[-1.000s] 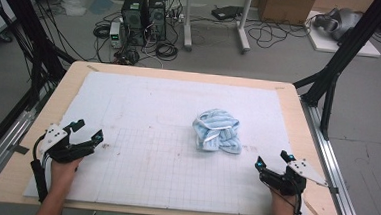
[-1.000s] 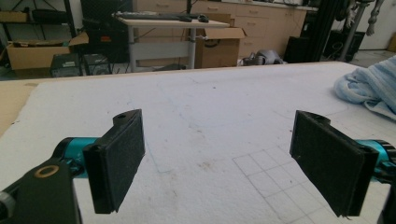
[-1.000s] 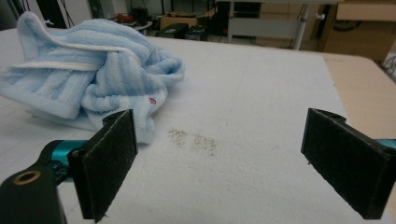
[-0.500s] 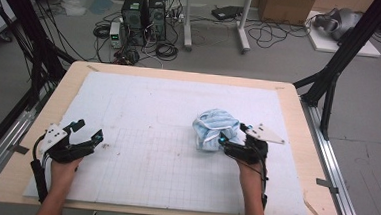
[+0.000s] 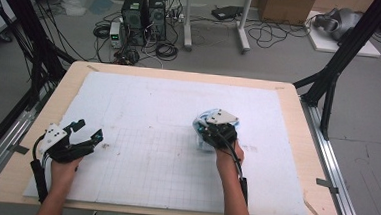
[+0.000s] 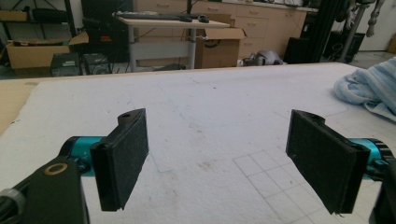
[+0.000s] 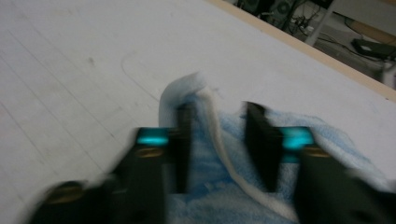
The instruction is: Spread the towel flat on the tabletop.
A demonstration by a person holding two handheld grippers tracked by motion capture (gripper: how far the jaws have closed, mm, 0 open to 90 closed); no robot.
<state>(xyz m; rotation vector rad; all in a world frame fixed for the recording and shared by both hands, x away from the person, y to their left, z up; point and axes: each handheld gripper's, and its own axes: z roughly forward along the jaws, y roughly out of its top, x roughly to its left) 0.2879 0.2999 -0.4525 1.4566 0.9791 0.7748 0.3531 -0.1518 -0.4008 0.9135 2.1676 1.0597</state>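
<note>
A crumpled light-blue towel point(image 5: 200, 121) lies right of the middle of the white mat point(image 5: 149, 100). My right gripper point(image 5: 203, 133) sits on top of it and hides most of it in the high view. In the right gripper view its jaws have just been closing, and a raised fold of the towel point(image 7: 187, 91) with its white hem is bunched between them at my right gripper point(image 7: 218, 144). My left gripper point(image 5: 90, 130) rests low over the mat's left front part with its jaws wide apart. The left gripper view shows my left gripper point(image 6: 217, 158) holding nothing, with the towel point(image 6: 369, 86) far off to the right.
The mat covers most of a wooden table point(image 5: 298, 109), and a faint grid is drawn on its front half. Black frame posts point(image 5: 330, 81) stand at the table's sides. Computers and cables point(image 5: 144, 14) sit on the floor beyond the far edge.
The right hand has come in from the front right corner, leftward and away, onto the towel, and its jaws have narrowed around a fold. The left hand has kept still.
</note>
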